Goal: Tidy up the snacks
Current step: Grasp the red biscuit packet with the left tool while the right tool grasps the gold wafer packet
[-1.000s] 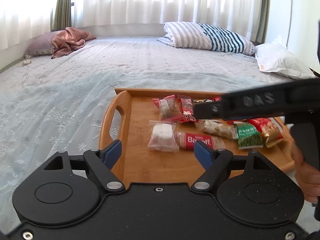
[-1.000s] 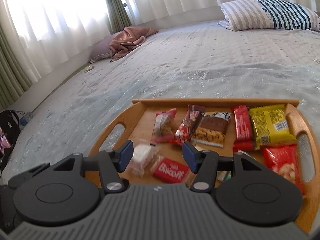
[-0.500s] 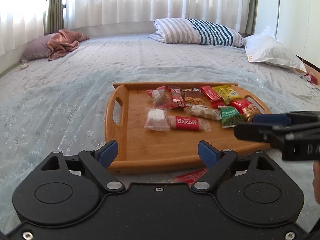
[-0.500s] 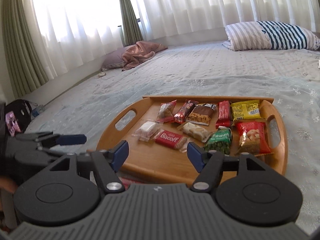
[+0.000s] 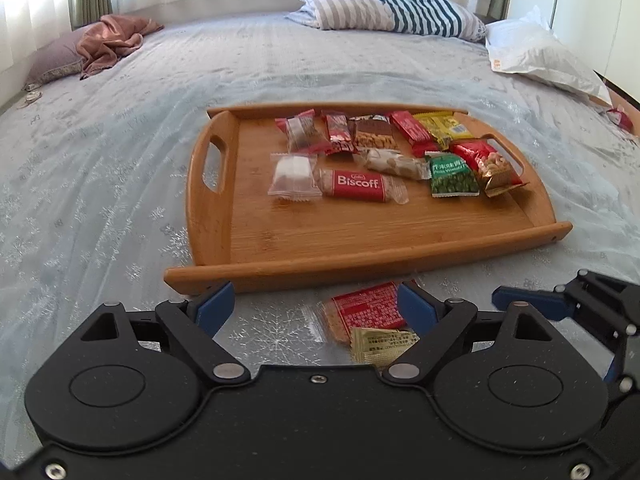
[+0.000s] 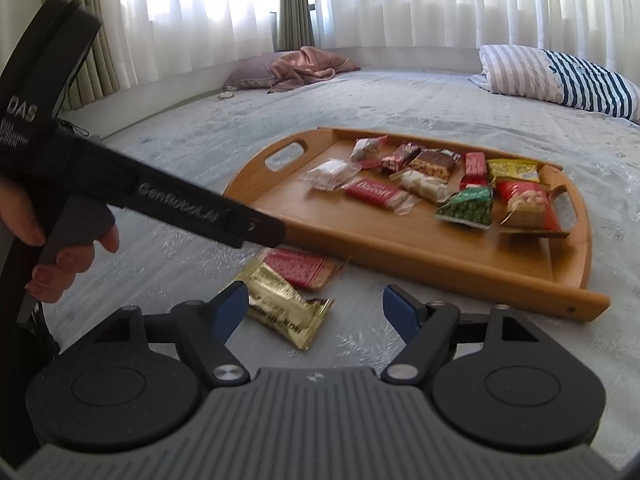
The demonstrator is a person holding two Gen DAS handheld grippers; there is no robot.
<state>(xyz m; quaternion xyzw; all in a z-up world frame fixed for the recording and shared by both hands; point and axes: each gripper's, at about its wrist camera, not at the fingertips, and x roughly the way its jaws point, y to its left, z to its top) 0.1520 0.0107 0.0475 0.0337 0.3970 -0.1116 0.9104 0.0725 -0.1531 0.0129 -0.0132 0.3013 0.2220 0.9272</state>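
Note:
A wooden tray (image 5: 248, 236) (image 6: 404, 248) lies on the bed and holds several snack packets, among them a red Biscoff bar (image 5: 358, 185) (image 6: 374, 193). Two packets lie on the bedspread in front of the tray: a red packet (image 5: 366, 312) (image 6: 298, 266) and a gold packet (image 5: 382, 344) (image 6: 284, 312). My left gripper (image 5: 312, 306) is open and empty just above these two packets. My right gripper (image 6: 314, 306) is open and empty beside the gold packet. The right gripper's blue fingertip (image 5: 528, 305) shows at the right of the left wrist view.
The bed is covered by a pale blue bedspread (image 5: 100, 184). A striped pillow (image 5: 384, 10) and a white bag (image 5: 536, 56) lie at the far side. A pink cloth on a cushion (image 5: 108, 42) lies far left. The left tool body (image 6: 160, 200) crosses the right view.
Both grippers have pulled back from over the tray to the bedspread in front of it. The red and gold packets have come into view between the fingers. Both stay open.

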